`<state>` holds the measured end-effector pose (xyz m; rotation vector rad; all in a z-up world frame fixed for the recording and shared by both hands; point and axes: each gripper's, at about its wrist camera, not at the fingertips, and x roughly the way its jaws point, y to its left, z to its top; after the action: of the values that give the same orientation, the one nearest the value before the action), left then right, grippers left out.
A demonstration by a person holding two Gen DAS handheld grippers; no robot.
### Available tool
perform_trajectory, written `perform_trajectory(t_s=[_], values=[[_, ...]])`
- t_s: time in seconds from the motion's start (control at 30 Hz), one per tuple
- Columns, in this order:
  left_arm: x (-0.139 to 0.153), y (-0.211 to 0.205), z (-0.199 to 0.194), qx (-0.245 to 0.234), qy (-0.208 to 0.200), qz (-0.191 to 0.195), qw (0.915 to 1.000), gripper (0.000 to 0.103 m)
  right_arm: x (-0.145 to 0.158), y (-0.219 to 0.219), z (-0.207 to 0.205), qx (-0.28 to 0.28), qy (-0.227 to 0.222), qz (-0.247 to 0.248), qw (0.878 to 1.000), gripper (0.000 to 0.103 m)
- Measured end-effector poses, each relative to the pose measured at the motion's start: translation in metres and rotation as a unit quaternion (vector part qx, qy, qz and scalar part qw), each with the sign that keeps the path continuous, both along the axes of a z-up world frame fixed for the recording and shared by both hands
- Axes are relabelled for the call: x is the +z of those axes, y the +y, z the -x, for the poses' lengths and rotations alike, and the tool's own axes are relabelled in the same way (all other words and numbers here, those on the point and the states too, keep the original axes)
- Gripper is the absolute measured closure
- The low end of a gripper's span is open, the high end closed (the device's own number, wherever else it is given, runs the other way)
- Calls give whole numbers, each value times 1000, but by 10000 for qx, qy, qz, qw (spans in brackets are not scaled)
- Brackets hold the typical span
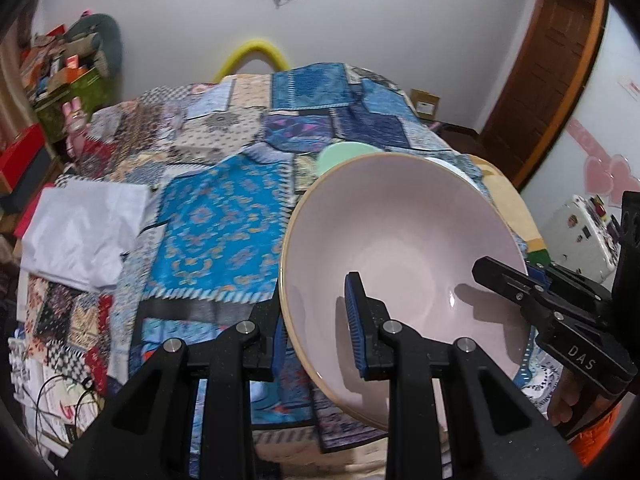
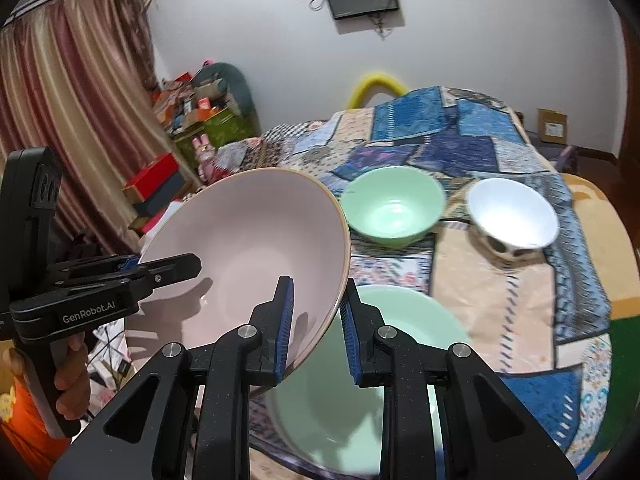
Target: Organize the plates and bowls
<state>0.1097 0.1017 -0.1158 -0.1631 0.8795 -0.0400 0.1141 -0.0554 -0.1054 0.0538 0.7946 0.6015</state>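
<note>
A large pink bowl (image 1: 404, 248) with a tan rim is held tilted in the air over the patchwork-covered table (image 1: 224, 216). My left gripper (image 1: 316, 336) is shut on its near rim, one finger inside and one outside. My right gripper (image 2: 316, 332) is shut on the opposite rim of the pink bowl (image 2: 248, 248); it also shows in the left wrist view (image 1: 516, 280). A light green plate (image 2: 352, 384) lies on the table below the bowl. A green bowl (image 2: 394, 212) and a white bowl (image 2: 514, 216) with a dark pattern outside stand farther back.
A white folded cloth (image 1: 80, 232) lies on the table's left part. Boxes and clutter (image 2: 192, 120) stack by the curtain at the left. A yellow curved tube (image 1: 252, 54) shows behind the table. A wooden door (image 1: 548, 80) stands at the right.
</note>
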Motion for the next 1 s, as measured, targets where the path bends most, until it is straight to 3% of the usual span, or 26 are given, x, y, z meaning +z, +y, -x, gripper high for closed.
perform_trajectory(t_s=[0.47, 1.0], values=[[-35, 70, 9, 583, 330, 185, 9976, 77, -34, 71, -6, 646, 400, 252, 9968, 82], [-105, 104, -5, 774, 994, 408, 9912, 77, -88, 105, -24, 909, 1062, 652, 9880, 82]])
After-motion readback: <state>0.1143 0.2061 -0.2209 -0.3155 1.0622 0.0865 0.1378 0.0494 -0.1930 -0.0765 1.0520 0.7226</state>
